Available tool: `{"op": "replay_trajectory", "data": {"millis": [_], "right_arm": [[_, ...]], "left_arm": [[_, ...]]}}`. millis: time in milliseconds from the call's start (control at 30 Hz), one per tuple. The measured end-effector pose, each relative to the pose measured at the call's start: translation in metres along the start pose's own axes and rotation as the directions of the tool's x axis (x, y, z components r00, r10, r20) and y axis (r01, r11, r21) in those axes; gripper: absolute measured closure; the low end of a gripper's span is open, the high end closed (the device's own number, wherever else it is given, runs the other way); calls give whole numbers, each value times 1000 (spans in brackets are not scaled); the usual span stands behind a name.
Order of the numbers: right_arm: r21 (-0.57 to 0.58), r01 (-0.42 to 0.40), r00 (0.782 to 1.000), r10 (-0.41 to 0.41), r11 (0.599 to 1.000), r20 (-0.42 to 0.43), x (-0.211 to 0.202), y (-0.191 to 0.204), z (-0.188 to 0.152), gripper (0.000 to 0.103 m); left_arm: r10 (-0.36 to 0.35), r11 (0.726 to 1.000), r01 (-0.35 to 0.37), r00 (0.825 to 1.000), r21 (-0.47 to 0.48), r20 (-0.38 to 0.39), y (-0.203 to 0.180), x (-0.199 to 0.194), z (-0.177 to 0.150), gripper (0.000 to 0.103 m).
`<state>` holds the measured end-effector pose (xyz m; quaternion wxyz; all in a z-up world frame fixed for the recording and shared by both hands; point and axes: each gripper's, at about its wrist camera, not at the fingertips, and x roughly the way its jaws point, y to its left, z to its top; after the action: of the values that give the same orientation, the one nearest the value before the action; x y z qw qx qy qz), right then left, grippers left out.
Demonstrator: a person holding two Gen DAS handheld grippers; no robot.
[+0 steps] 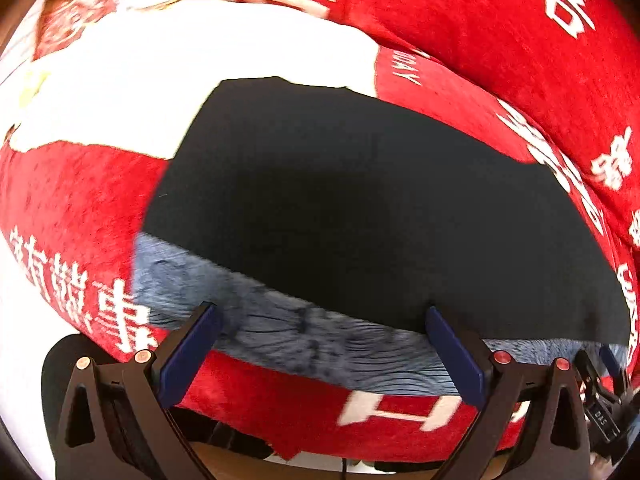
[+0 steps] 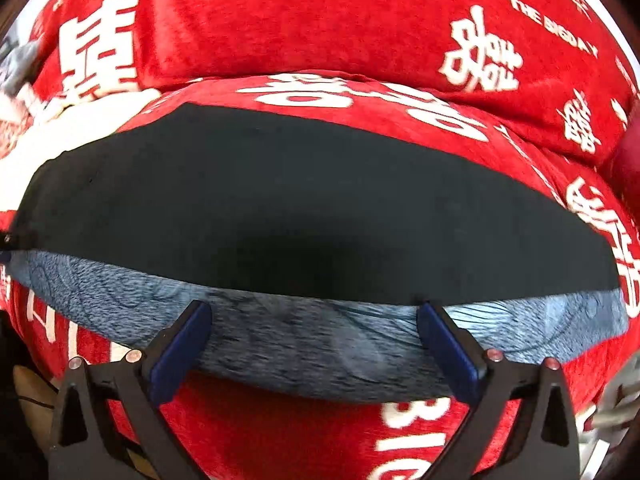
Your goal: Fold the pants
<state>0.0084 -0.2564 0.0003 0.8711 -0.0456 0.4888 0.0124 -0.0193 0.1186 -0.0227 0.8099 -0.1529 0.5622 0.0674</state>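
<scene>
The pants (image 1: 360,208) lie flat on a red blanket, black with a grey-blue fleecy lining band (image 1: 288,336) showing along the near edge. They also fill the right wrist view (image 2: 312,208), with the same lining band (image 2: 304,344) nearest me. My left gripper (image 1: 320,344) is open, its blue-padded fingers spread wide just above the lining band. My right gripper (image 2: 312,340) is open too, fingers spread over the lining band, holding nothing. The right gripper's body shows at the left wrist view's lower right edge (image 1: 600,400).
A red plush blanket (image 2: 360,32) with white characters and lettering covers the surface and bunches up into a thick fold behind the pants. A white patch of the blanket (image 1: 200,60) lies at the far left. The blanket's front edge (image 1: 320,444) is just below the grippers.
</scene>
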Motion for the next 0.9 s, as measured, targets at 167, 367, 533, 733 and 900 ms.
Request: {"op": "replay_trajectory", "data": {"millis": [167, 367, 533, 733, 900], "right_arm": [[12, 45, 999, -45, 999, 17, 4, 7, 1, 0], [31, 61, 998, -62, 998, 15, 1, 8, 0, 0], [30, 71, 998, -71, 997, -2, 1, 9, 1, 0], [33, 79, 997, -79, 996, -3, 2, 10, 1, 0], [33, 86, 996, -86, 996, -8, 3, 11, 0, 0]], "left_arm": [[73, 993, -78, 995, 87, 61, -37, -11, -14, 1], [197, 860, -263, 962, 437, 191, -160, -4, -45, 1], [245, 823, -346, 932, 450, 268, -170, 3, -42, 0], [249, 895, -304, 948, 328, 198, -103, -3, -28, 0], [316, 905, -345, 937, 249, 151, -48, 8, -29, 0]]}}
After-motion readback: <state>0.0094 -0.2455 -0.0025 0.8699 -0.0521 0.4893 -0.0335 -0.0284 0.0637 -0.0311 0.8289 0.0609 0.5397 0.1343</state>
